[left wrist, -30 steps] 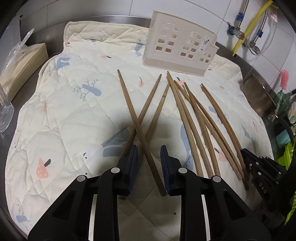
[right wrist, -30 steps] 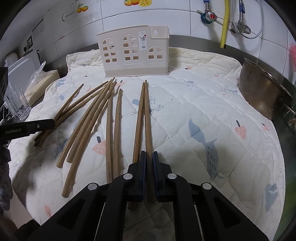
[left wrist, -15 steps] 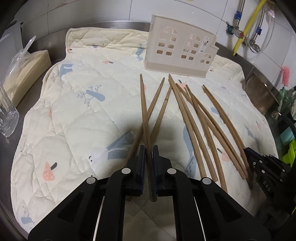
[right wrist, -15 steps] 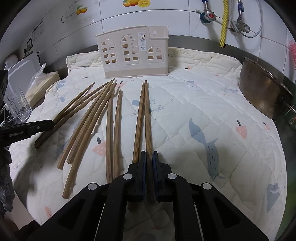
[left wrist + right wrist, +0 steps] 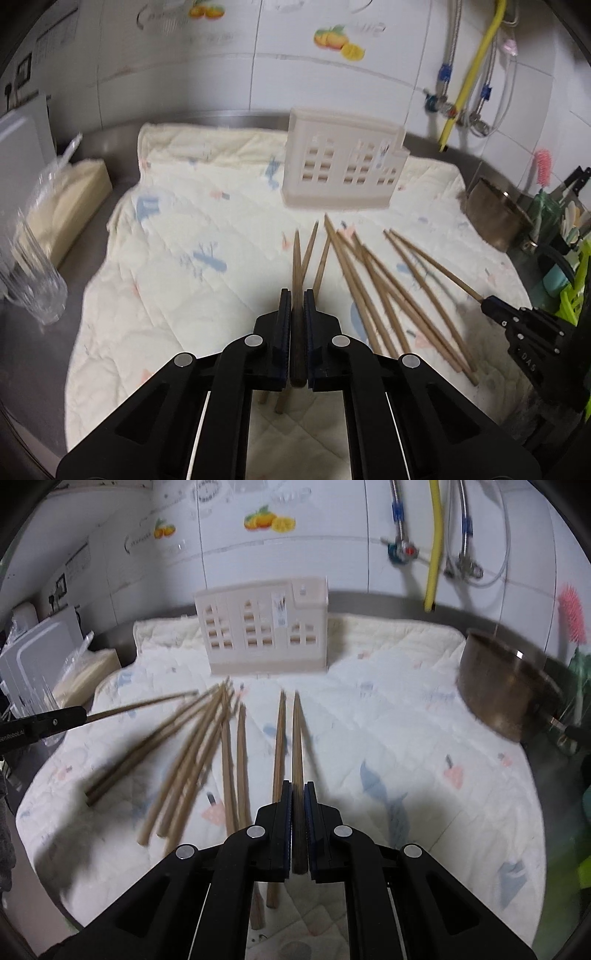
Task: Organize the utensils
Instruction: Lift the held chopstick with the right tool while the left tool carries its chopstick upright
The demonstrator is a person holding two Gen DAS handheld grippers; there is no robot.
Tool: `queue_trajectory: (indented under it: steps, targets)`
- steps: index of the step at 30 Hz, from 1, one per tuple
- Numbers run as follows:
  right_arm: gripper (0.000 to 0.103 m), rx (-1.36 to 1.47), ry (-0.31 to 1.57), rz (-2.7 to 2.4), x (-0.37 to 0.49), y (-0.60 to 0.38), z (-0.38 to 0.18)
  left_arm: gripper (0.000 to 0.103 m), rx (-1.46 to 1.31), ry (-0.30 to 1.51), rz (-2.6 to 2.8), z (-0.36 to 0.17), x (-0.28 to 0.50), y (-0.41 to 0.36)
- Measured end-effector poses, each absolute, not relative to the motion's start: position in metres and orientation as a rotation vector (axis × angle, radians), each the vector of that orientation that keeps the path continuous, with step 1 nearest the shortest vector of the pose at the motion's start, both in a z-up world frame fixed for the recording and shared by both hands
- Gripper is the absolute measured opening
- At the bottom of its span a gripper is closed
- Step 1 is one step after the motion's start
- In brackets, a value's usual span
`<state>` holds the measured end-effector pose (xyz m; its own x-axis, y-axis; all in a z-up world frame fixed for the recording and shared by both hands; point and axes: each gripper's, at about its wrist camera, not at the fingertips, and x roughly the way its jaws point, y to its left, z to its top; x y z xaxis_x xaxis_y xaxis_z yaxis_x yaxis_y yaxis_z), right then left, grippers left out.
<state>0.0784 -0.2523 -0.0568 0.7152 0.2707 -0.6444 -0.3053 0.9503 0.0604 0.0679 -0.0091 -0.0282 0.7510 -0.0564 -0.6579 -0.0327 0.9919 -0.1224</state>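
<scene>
My left gripper point(image 5: 295, 295) is shut on a brown wooden chopstick point(image 5: 296, 262), lifted off the quilted mat point(image 5: 155, 280) and pointing toward the beige utensil holder point(image 5: 343, 162). My right gripper point(image 5: 298, 786) is shut on another chopstick point(image 5: 297, 734), also raised, its tip aimed at the utensil holder point(image 5: 266, 635). Several loose chopsticks point(image 5: 373, 280) lie fanned on the mat between the two grippers. In the right wrist view the loose chopsticks point(image 5: 192, 757) lie left of my held one. Each gripper shows in the other's view, the right gripper point(image 5: 491, 304) and the left gripper point(image 5: 79, 712).
A copper pot point(image 5: 506, 690) stands at the mat's right edge. A clear glass point(image 5: 29, 277) and a bagged beige stack point(image 5: 70, 199) sit left of the mat. Hoses and a yellow pipe point(image 5: 472, 70) hang on the tiled wall. Green racks point(image 5: 569, 295) crowd the far right.
The left gripper closed on a chopstick, swung it straight and lifted it. The right gripper, shut on its chopstick throughout, also rose; both views tilted up toward the wall.
</scene>
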Motion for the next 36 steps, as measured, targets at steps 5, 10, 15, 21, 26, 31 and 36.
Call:
queue_trajectory:
  steps: [5,10,15,21,26,31,36]
  targets:
    - [0.006,-0.061,0.631,0.325,0.076,-0.248,-0.025,0.005,-0.113,0.668,-0.056,-0.001,0.069,-0.006]
    - [0.007,-0.066,0.581,0.342,0.08,-0.242,0.0,0.005,-0.101,0.672,-0.097,0.011,0.078,-0.005]
    - [0.007,-0.076,0.552,0.374,0.094,-0.232,0.023,0.005,-0.08,0.662,-0.13,0.027,0.091,-0.005]
    - [0.007,-0.109,0.55,0.405,0.115,-0.224,0.049,0.005,-0.039,0.638,-0.159,0.054,0.108,-0.007]
    - [0.006,-0.13,0.561,0.441,0.139,-0.219,0.076,0.005,-0.023,0.613,-0.171,0.08,0.123,-0.008]
    - [0.006,-0.14,0.556,0.457,0.16,-0.218,0.106,0.005,-0.006,0.551,-0.174,0.116,0.138,-0.01]
    - [0.006,-0.154,0.532,0.45,0.178,-0.22,0.14,0.005,0.006,0.465,-0.174,0.16,0.158,-0.011]
